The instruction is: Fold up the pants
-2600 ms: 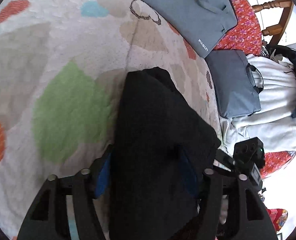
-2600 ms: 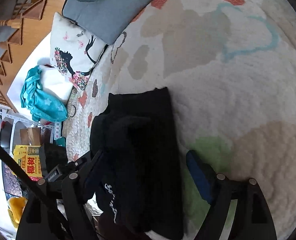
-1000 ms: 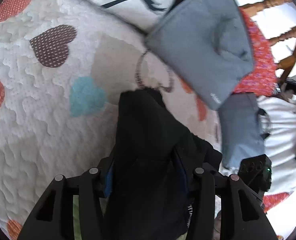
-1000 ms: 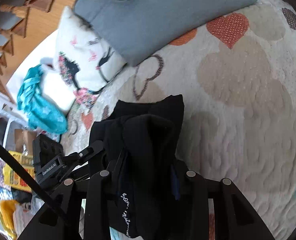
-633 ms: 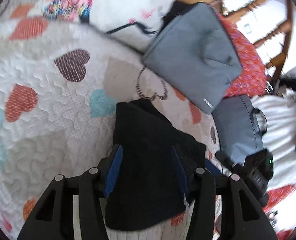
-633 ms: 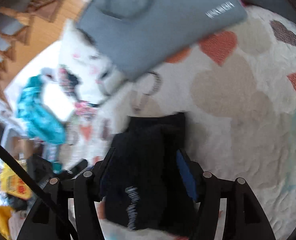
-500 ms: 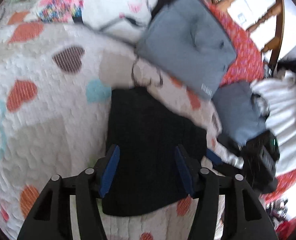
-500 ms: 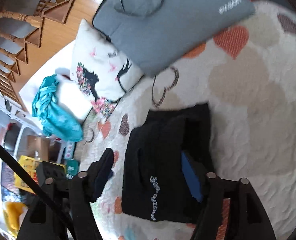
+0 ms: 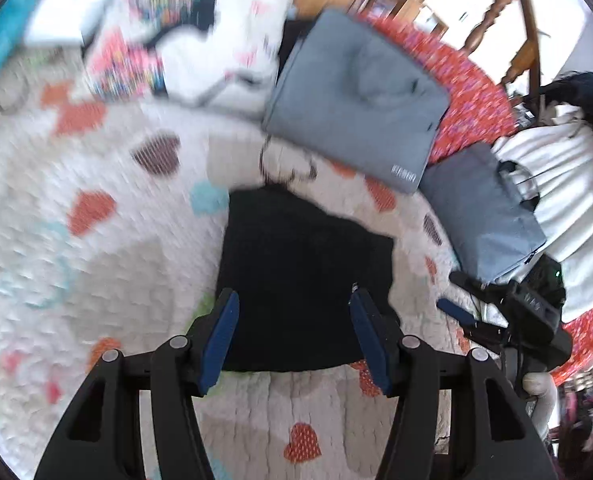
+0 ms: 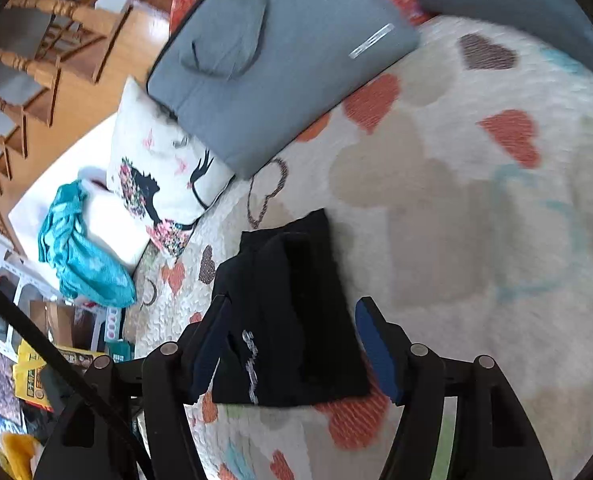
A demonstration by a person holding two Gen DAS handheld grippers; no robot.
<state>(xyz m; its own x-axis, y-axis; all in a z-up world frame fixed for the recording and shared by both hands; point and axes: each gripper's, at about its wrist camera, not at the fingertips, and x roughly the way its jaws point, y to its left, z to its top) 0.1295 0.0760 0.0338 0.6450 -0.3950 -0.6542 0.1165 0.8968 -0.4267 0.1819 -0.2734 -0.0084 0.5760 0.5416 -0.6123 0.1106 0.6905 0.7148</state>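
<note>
The black pants (image 9: 300, 276) lie folded in a compact rectangle on the heart-patterned quilt (image 9: 96, 264). In the right wrist view the pants (image 10: 292, 320) show layered folds and a silver print near the front edge. My left gripper (image 9: 294, 336) is open and empty, held above the near edge of the pants. My right gripper (image 10: 292, 344) is open and empty, also raised above the near edge. The right gripper shows in the left wrist view (image 9: 508, 312) at the right.
A grey laptop bag (image 9: 356, 104) lies beyond the pants, a second grey bag (image 9: 484, 216) to the right. A white printed pillow (image 10: 164, 176) and teal cloth (image 10: 80, 248) lie at the left. Wooden chairs (image 10: 36, 28) stand behind. White clothing (image 9: 568, 184) is piled at right.
Both grippers, shut on the pants a second ago, have opened, let them go and drawn back and up. The pants now lie flat on the quilt.
</note>
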